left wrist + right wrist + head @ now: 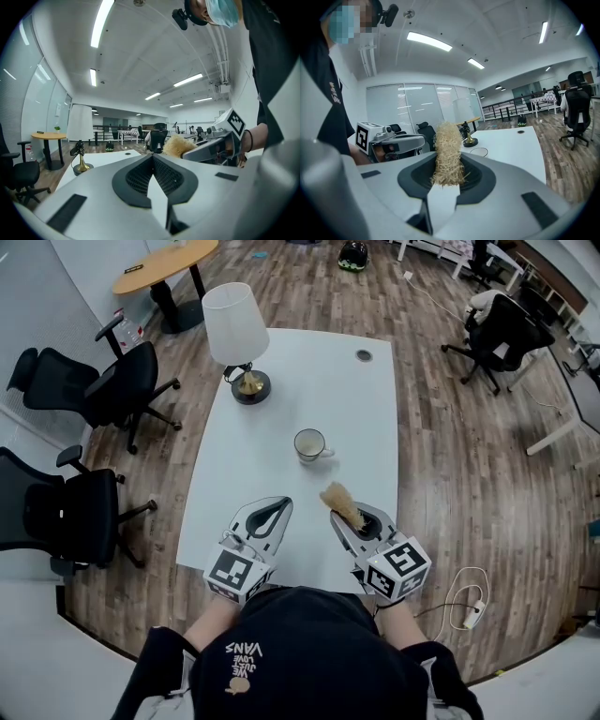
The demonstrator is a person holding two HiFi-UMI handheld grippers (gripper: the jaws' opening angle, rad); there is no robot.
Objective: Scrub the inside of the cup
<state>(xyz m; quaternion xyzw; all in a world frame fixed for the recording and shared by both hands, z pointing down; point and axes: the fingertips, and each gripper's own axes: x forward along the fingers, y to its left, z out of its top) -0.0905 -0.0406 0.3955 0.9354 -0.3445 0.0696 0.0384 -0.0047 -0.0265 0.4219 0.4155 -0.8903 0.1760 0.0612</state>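
A white cup (309, 444) with its handle to the right stands upright in the middle of the white table (281, 390); its rim (478, 152) shows small in the right gripper view. My right gripper (348, 517) is shut on a straw-coloured fibre scrubber (339, 502), whose tuft (448, 154) sticks out past the jaws. It hovers over the table's near edge, short of the cup. My left gripper (272, 513) is shut with nothing in it, beside the right one and level with it. From the left gripper view the scrubber (177, 145) appears to the right.
A table lamp (240, 338) with a white shade stands at the table's far left. A round cable hole (364, 355) lies at the far right. Black office chairs (103, 385) stand left of the table, another (502, 332) at the far right. A white cable (466, 596) lies on the floor.
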